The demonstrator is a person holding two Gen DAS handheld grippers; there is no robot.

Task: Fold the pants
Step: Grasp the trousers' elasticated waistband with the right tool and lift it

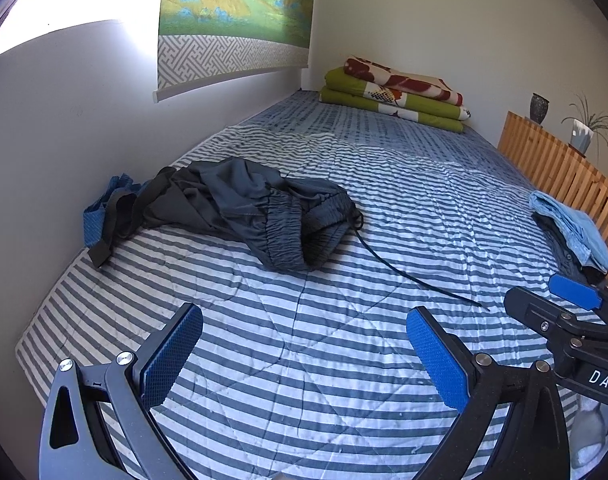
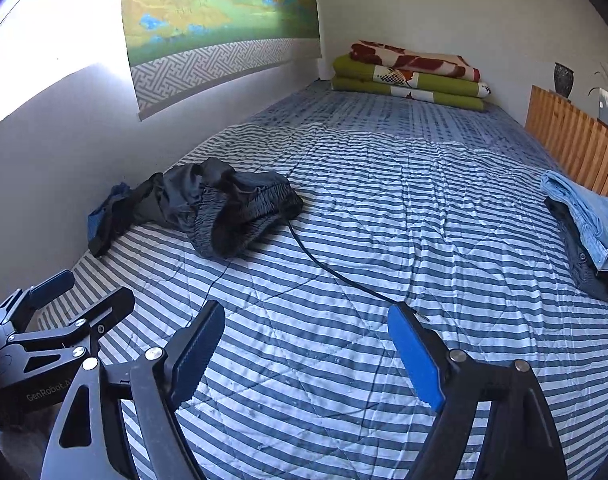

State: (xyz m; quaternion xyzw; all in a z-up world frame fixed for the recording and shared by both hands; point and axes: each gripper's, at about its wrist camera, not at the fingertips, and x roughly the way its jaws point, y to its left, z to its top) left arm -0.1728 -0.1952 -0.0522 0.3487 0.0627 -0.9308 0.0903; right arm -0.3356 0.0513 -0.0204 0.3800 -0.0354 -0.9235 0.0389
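Observation:
A crumpled pair of dark grey pants (image 1: 248, 208) (image 2: 224, 208) lies on the striped quilt (image 1: 304, 380) (image 2: 304, 392), close to the left wall, with the elastic waistband facing me. Its black drawstring (image 1: 415, 276) (image 2: 335, 272) trails across the quilt toward the grippers. My left gripper (image 1: 304, 316) hangs open over bare quilt, well short of the pants. My right gripper (image 2: 307, 312) is open too, with nothing between its blue pads and the drawstring's end just beyond its right fingertip. Each gripper shows in the other's view, the right gripper (image 1: 563, 300) and the left gripper (image 2: 76, 292).
A blue cloth (image 1: 94, 220) (image 2: 96, 220) pokes out beside the pants at the wall. Folded clothes topped by light blue jeans (image 1: 571, 228) (image 2: 591, 216) sit at the right edge by a wooden slatted rail (image 1: 551, 160) (image 2: 575, 136). Folded blankets (image 1: 395, 96) (image 2: 411, 76) lie at the far end.

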